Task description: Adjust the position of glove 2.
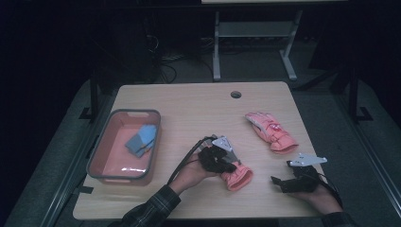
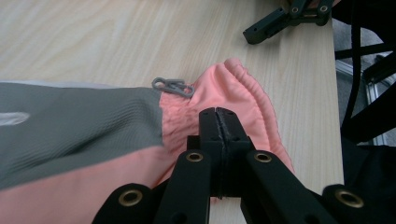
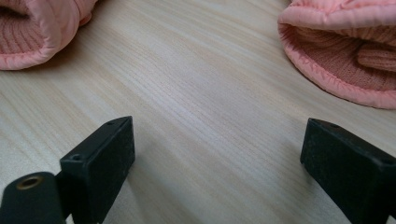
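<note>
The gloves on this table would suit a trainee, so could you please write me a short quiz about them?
1. True or false: the left gripper is shut on a glove.
2. What lies in the bin? A) blue cloth B) a glove C) a cup
3. Where is the second glove: held or lying free?

Key: 1 true, pinched at the cuff. 2 A. 3 Lying free; the right gripper is open over bare table.

This looks like a lab or recording room rather than a home. A bare pale wooden worktop (image 1: 198,109) with a cable hole (image 1: 236,94) stands on grey carpet in a darkened room. Behind it are loose cables (image 1: 165,59) on the floor and the metal legs of a second table (image 1: 255,33).
</note>
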